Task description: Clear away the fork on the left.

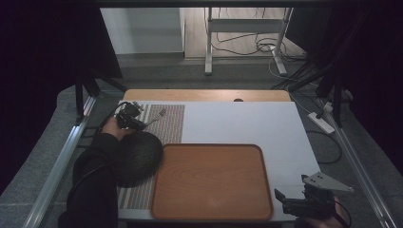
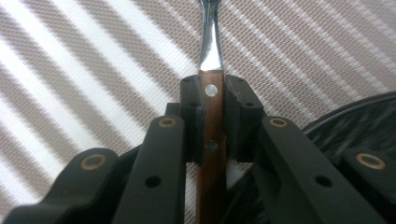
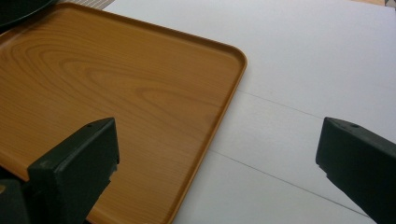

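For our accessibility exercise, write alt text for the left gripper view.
The left gripper is shut on a fork's wooden handle, its metal neck pointing away over a striped placemat. A dark bowl's rim shows at lower right.

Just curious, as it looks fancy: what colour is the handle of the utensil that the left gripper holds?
Reddish-brown wood with two silver rivets; the handle shows best in the left gripper view.

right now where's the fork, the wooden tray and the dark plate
fork [image 2: 212,112], left gripper view, wooden handle between the jaws
wooden tray [image 1: 211,178], high view, bare floor
dark plate [image 1: 140,154], high view, its top
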`<action>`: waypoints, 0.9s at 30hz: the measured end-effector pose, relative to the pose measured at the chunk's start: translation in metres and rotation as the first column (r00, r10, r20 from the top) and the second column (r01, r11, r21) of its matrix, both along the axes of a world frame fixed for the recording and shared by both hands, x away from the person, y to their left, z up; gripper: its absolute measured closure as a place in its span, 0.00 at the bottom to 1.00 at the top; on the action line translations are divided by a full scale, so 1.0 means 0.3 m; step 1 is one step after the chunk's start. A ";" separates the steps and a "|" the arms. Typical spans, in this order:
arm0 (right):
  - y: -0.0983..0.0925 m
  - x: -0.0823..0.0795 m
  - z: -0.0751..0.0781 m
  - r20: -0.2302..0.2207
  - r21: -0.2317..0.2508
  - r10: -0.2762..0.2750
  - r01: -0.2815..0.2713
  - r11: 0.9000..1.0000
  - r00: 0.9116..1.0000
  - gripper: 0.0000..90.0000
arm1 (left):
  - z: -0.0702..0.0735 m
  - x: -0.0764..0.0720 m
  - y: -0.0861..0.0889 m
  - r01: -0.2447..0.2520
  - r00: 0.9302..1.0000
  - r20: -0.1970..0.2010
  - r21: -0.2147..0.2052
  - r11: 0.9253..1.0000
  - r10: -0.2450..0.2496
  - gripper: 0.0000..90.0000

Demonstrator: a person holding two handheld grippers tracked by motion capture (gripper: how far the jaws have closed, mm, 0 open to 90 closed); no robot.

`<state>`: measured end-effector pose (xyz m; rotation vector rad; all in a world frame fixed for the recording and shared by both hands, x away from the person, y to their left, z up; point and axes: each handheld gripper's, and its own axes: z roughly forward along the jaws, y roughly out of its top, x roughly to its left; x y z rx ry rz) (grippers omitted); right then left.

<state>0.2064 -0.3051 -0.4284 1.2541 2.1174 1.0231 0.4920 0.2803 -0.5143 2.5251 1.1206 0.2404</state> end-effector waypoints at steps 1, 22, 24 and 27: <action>0.000 0.000 0.000 0.000 0.000 0.000 0.000 1.000 1.000 0.00 | 0.003 -0.001 0.004 -0.003 1.000 0.010 0.006 1.000 0.003 0.86; 0.001 0.000 0.000 0.000 0.001 -0.002 0.002 1.000 1.000 0.00 | 0.115 -0.044 0.048 -0.102 0.993 0.048 -0.057 0.993 0.104 0.86; 0.001 0.000 0.000 0.000 0.001 -0.002 0.002 1.000 1.000 0.00 | 0.119 -0.052 0.034 -0.108 0.993 0.033 -0.069 0.992 0.110 0.86; 0.001 0.000 0.000 0.001 0.001 -0.002 0.002 1.000 1.000 0.00 | 0.124 -0.070 0.016 -0.107 0.994 0.021 -0.095 0.990 0.110 0.86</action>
